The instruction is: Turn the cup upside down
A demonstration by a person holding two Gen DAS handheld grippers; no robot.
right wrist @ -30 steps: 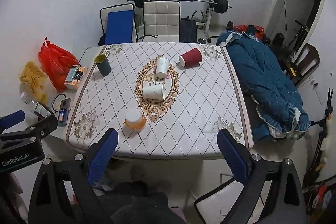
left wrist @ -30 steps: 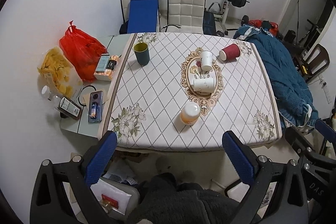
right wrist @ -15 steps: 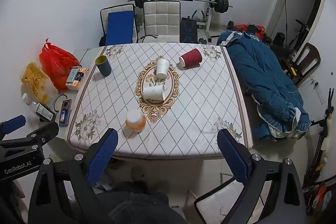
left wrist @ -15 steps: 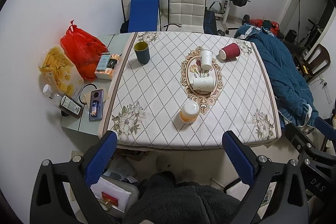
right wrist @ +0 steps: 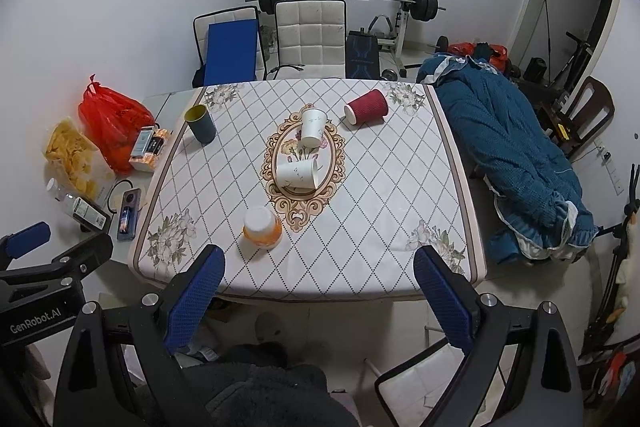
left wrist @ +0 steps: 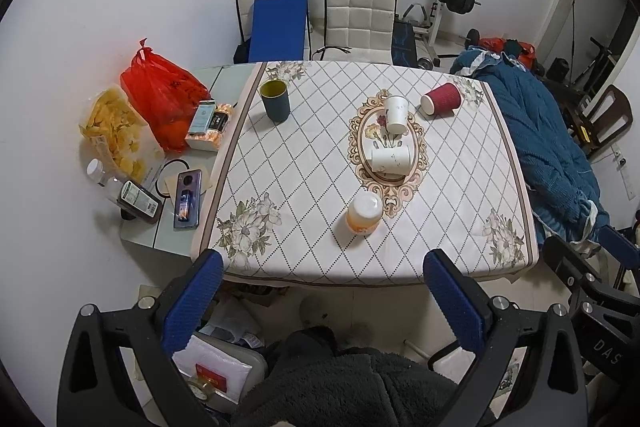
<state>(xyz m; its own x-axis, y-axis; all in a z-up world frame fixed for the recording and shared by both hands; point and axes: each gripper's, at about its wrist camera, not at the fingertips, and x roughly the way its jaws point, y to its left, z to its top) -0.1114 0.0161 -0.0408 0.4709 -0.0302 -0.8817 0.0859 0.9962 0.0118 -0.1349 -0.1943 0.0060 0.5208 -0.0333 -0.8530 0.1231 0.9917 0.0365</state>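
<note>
Several cups are on a table with a diamond-pattern cloth (left wrist: 304, 187). A dark blue cup (left wrist: 275, 101) (right wrist: 201, 123) stands upright at the far left. Two white paper cups lie near the middle, one farther (left wrist: 396, 114) (right wrist: 312, 127) and one nearer (left wrist: 390, 160) (right wrist: 298, 174). A red paper cup (left wrist: 441, 99) (right wrist: 367, 107) lies on its side at the far right. An orange cup (left wrist: 363, 213) (right wrist: 261, 227) stands mouth down near the front. My left gripper (left wrist: 324, 301) and right gripper (right wrist: 320, 297) are open and empty, held before the table's front edge.
A side surface left of the table holds a red bag (left wrist: 160, 95), a chips bag (left wrist: 116, 135), a phone (left wrist: 187, 194) and bottles. Two chairs (left wrist: 360, 19) stand behind the table. A blue quilt (left wrist: 548, 143) lies at the right. A weight bench stands at the back.
Both grippers have drifted slightly; the table view has barely shifted. The cups have not moved and both grippers stay open.
</note>
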